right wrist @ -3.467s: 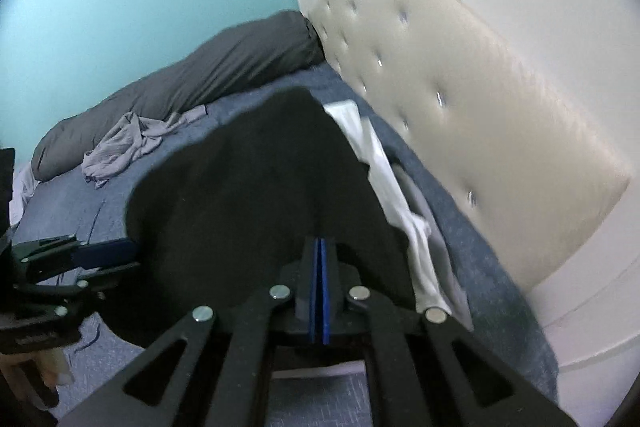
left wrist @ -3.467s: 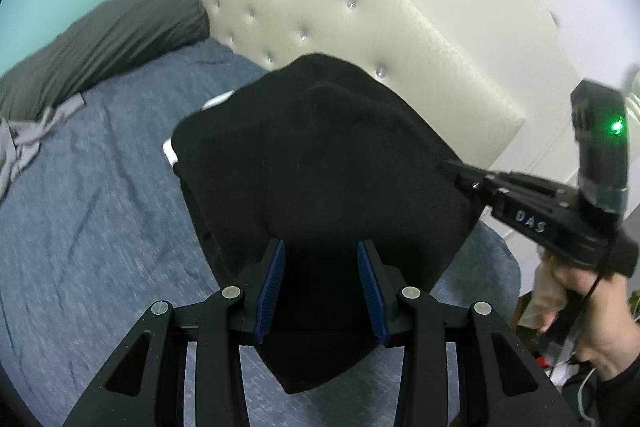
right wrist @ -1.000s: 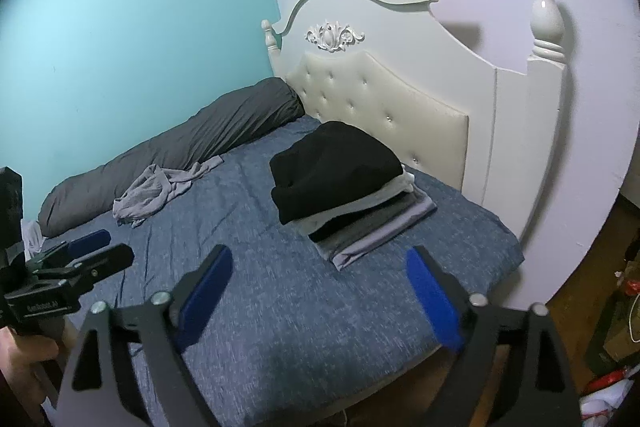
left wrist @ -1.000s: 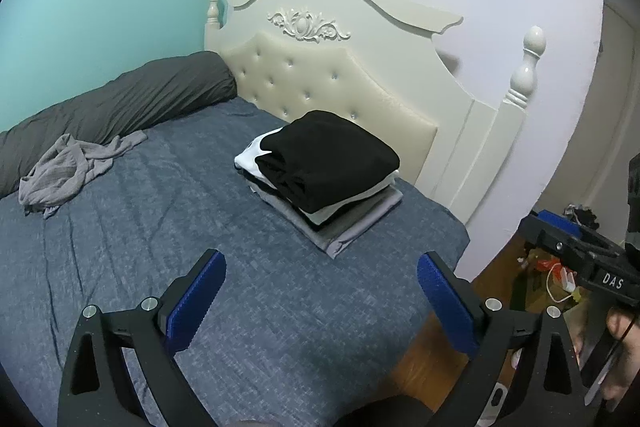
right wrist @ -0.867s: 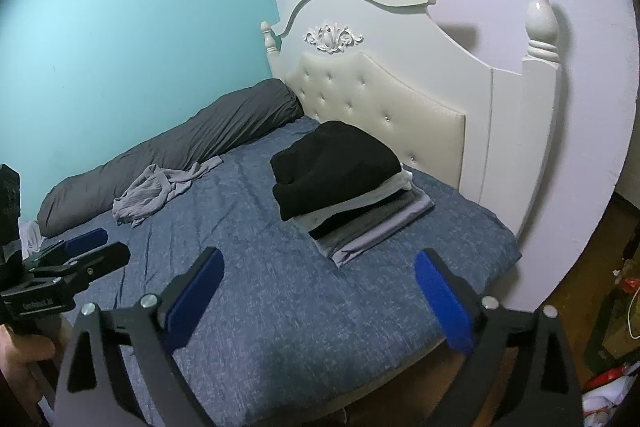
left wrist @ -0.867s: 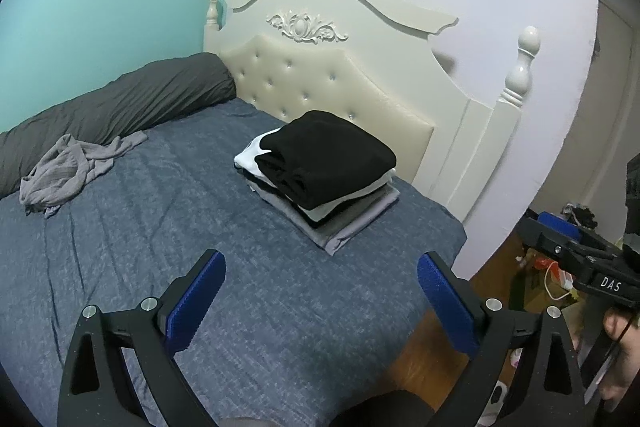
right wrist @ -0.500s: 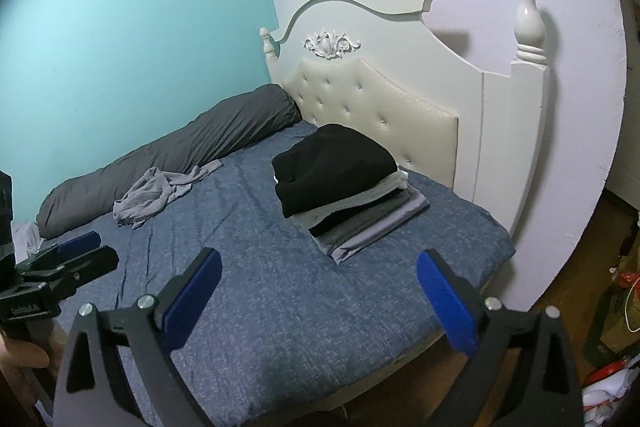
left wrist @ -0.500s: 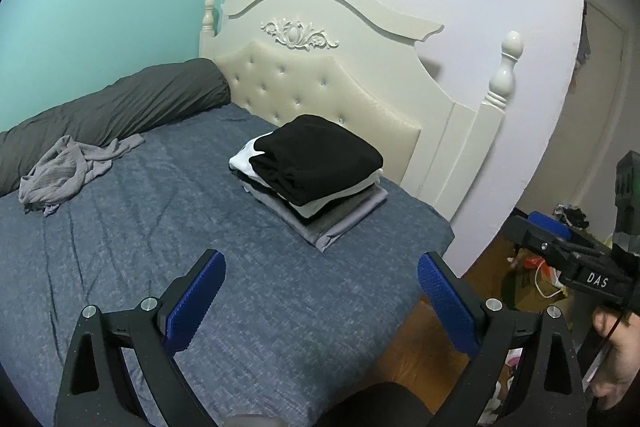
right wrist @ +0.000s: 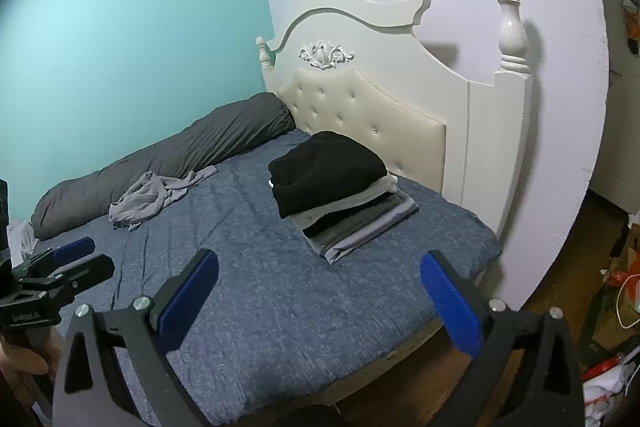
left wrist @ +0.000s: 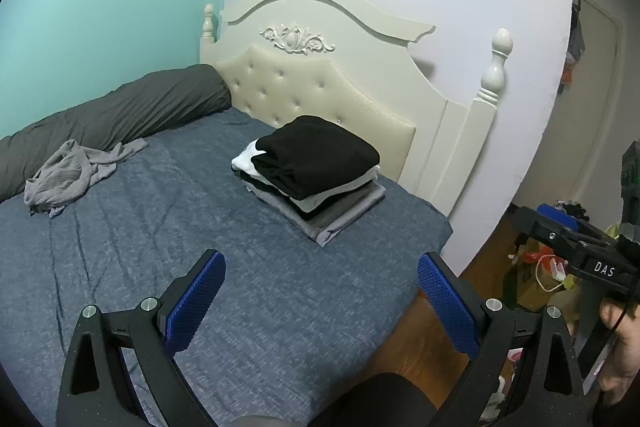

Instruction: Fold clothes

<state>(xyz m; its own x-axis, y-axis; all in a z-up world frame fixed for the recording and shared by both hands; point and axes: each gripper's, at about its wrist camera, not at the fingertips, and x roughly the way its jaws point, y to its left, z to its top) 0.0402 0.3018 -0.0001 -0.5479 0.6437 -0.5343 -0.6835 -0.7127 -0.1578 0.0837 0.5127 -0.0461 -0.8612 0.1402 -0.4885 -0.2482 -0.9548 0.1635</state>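
Both tongs, left tongs [left wrist: 322, 291] and right tongs [right wrist: 320, 287], spread wide, empty, tilted down over the bed [left wrist: 280, 287].

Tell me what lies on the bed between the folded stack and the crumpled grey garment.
Nothing: between the folded stack and the crumpled grey garment lies only bare blue bedsheet, lightly wrinkled. Both wrist views show it.
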